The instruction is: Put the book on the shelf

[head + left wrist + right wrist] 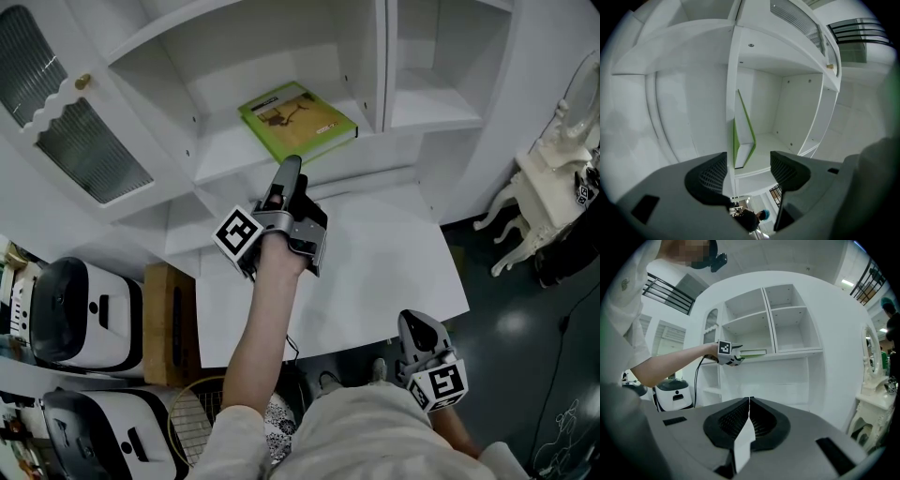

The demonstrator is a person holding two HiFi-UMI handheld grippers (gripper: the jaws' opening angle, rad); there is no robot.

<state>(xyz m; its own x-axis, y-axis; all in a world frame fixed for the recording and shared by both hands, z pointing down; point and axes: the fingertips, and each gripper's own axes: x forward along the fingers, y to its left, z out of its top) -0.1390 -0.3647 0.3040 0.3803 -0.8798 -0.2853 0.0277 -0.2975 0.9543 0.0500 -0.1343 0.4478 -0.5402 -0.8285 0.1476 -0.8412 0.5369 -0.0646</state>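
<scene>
Upper centre of the head view, one green book (297, 120) lies flat on the white shelf (234, 155), cover up. It sits askew, so its edges run diagonally and one corner points down the frame toward the left gripper (291, 164). Foreshortening leaves its long axis hard to call. In the left gripper view the frame is rolled, so the book (743, 140) shows edge-on, with its white page edge facing the camera. It stands beyond the gap, and the jaws are wide apart with nothing between them.

Lower right, the right gripper (417, 328) hangs well apart from the shelf, beside the white tabletop (394, 262), with its jaws closed together.

By count there are one book, two grippers and two white appliances (80, 314) at lower left.
</scene>
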